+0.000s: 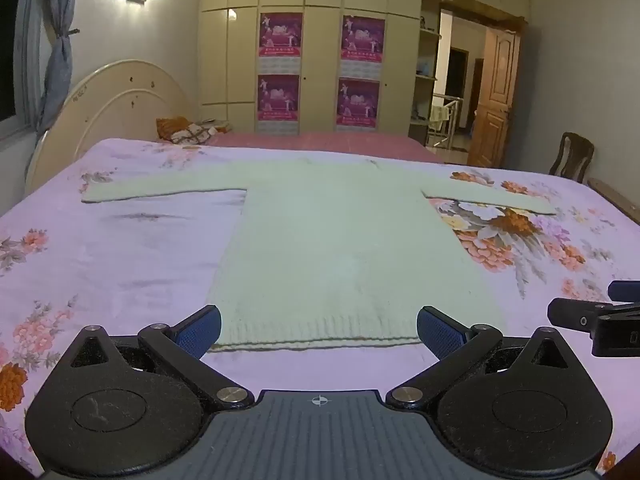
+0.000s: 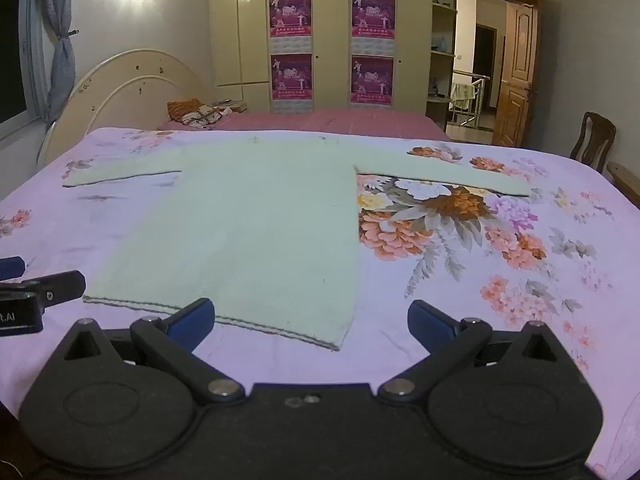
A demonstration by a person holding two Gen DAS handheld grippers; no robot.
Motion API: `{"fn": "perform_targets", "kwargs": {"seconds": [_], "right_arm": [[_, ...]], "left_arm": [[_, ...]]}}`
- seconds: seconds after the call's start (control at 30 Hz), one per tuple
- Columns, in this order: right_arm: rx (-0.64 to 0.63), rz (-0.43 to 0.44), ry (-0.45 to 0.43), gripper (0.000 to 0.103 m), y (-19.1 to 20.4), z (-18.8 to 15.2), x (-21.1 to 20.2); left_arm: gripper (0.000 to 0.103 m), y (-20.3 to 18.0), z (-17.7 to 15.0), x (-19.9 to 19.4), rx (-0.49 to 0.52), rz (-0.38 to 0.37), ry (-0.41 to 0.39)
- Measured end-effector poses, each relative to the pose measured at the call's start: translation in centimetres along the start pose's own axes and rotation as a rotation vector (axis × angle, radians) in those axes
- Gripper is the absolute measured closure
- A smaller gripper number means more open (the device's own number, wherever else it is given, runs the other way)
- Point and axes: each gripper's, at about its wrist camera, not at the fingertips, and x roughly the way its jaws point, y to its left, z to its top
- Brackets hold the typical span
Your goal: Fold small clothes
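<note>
We see the pale green sweater (image 1: pixel 332 240) spread flat across the middle of the frame on the flowered bedsheet (image 1: pixel 120 248), sleeves out to both sides, ribbed hem nearest us. Our left gripper (image 1: pixel 319 330) and right gripper (image 2: pixel 311 320) both hover spread wide, holding nothing. We judge the knit soft, light and limp, likely to sag; pinching a sleeve cuff or hem corner seems best.

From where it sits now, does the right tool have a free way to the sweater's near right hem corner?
Probably yes. The right tool is open, and the sweater lies flat on the floral sheet with its near right hem corner just ahead between the fingers, uncovered.
</note>
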Motion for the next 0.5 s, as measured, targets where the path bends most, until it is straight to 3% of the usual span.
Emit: {"fn": "perform_targets", "kwargs": {"seconds": [0.13, 0.5], "right_arm": [[-0.005, 0.000, -0.002, 0.001, -0.11, 0.11, -0.11], [-0.007, -0.006, -0.003, 0.001, 0.22, 0.16, -0.03]], "left_arm": [[0.000, -1.16, -0.18, 0.07, 0.047, 0.011, -0.011], [0.000, -0.52, -0.14, -0.06, 0.013, -0.003, -0.009]]}}
